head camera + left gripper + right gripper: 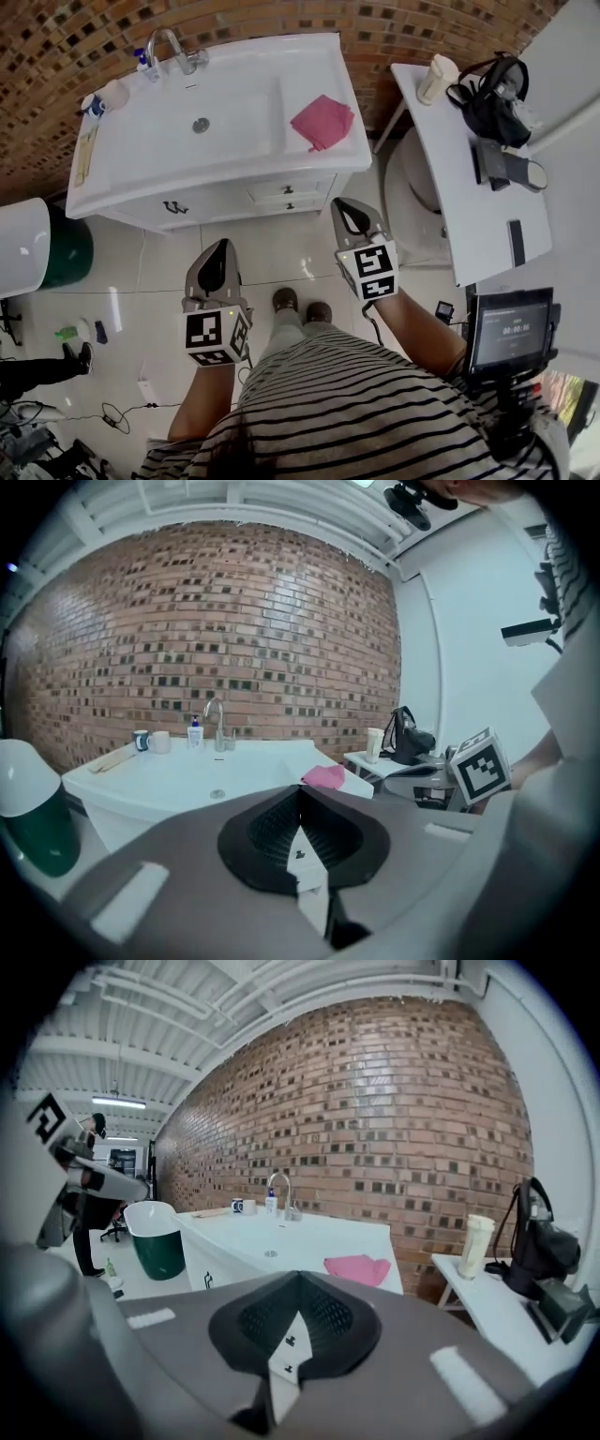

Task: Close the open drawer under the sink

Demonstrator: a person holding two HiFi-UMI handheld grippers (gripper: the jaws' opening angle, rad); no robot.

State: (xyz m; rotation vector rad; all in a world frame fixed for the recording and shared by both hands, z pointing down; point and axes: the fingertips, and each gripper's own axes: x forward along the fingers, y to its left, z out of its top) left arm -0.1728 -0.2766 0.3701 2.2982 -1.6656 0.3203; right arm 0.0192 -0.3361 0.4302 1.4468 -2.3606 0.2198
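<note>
The left gripper has its jaws pressed together with nothing between them, and the right gripper is the same, jaws meeting tip to tip and empty. Both hang over the pale tiled floor, a little short of the white vanity cabinet; the right one is the nearer, its tips pointing at the shallow white drawer with a small dark knob. That drawer sits below the counter, right of the cabinet door, and its front seems to stand slightly proud of the cabinet face. It is likely a rigid, light box on runners that needs a push, not a grasp. The closed jaw tips could press flat on the front, close beside the knob and near the middle, so that it runs in straight. The painted face looks smooth, so a slanted push might skid. What the drawer holds cannot be seen from above. The white rectangular sink basin holds nothing but its drain, and a crumpled pink cloth lies on the counter just right of it. A white cup and a blue mug stand at the back left corner, their insides not visible. A dark green bin with a white lid stands left of the cabinet.
</note>
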